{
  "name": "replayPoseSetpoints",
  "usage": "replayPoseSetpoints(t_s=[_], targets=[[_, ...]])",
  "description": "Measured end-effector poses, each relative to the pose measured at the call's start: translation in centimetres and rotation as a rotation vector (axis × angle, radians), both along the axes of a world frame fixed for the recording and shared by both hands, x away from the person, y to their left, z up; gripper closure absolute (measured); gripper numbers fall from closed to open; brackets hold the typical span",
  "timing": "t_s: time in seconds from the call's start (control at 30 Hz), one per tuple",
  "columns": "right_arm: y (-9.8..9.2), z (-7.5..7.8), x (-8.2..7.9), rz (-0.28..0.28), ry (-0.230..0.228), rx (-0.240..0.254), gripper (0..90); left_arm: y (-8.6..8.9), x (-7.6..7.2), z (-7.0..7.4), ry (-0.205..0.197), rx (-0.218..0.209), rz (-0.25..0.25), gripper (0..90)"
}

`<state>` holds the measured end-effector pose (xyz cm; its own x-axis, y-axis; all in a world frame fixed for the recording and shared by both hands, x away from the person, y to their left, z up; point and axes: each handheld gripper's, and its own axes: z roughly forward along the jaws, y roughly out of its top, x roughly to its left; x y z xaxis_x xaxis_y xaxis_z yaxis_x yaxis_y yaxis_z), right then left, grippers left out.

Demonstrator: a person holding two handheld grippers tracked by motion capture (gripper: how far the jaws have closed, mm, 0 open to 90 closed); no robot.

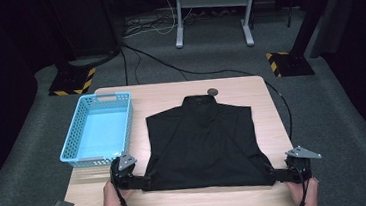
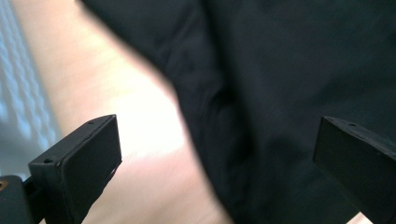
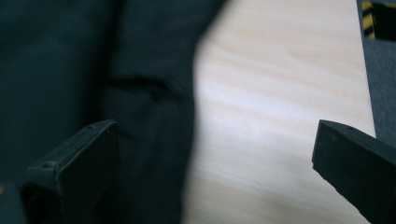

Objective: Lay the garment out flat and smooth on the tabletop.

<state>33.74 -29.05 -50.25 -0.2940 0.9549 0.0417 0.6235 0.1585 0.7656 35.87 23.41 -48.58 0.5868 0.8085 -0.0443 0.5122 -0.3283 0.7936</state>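
Black cloth covers the middle of the wooden bench (image 1: 170, 91) in the high view. It is a black shirt (image 1: 202, 141), lying flat with its collar at 12 o'clock and its bottom edge at 6 o'clock. A blue basket (image 1: 76, 137) with holes in its walls sits at 9 o'clock, just beside the shirt. The left claw (image 1: 145, 181) is at 7 o'clock, at the shirt's near left corner. The right claw (image 1: 275, 175) is at 5 o'clock, at the near right corner. A hand (image 1: 111, 199) holds the left one. A small round thing (image 1: 212, 91) lies at 12 o'clock, just past the collar. Grey carpet (image 1: 33, 136) is all around the bench.

The left claw (image 2: 217, 163) in its own view is wide open. The shirt (image 2: 289, 79) fills the side toward 3 o'clock, and its edge runs between the two jaws. Bare bench (image 2: 116, 93) shows toward 9 o'clock, with the blurry basket (image 2: 16, 93) past it.

The right claw (image 3: 215, 163) in its own view is wide open too. The shirt (image 3: 79, 60) lies toward 9 o'clock and its edge sits between the jaws. Light wood of the bench (image 3: 280, 93) shows toward 3 o'clock.
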Motion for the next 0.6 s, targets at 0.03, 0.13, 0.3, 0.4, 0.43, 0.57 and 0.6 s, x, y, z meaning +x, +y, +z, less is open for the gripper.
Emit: replayPoseSetpoints(t_s=[0.03,0.13,0.3,0.4,0.43,0.57,0.6], targets=[[0.7,0.8,-0.1,0.012,-0.008,0.003,0.1,-0.6,0.3,0.4,0.002,0.002,-0.018,0.7],[3.5,2.4,0.2,0.077,-0.022,0.004,1.3,-3.1,1.6,1.0,0.006,0.066,-0.062,0.6],[8.6,2.0,2.6,0.178,0.024,-0.076,6.1,-6.3,4.3,-0.1,0.082,0.096,-0.102,3.1],[10.5,0.8,4.0,0.199,0.074,-0.124,11.3,-7.1,5.3,-1.3,0.117,0.102,-0.108,11.3],[11.0,0.3,4.4,0.201,0.086,-0.148,11.5,-7.2,5.6,-1.6,0.118,0.099,-0.105,14.7],[11.7,-0.9,5.1,0.209,0.120,-0.154,13.0,-7.6,6.0,-2.8,0.143,0.107,-0.099,15.3],[11.7,-1.0,5.1,0.208,0.116,-0.141,13.3,-7.7,5.9,-3.1,0.128,0.108,-0.097,15.2]])
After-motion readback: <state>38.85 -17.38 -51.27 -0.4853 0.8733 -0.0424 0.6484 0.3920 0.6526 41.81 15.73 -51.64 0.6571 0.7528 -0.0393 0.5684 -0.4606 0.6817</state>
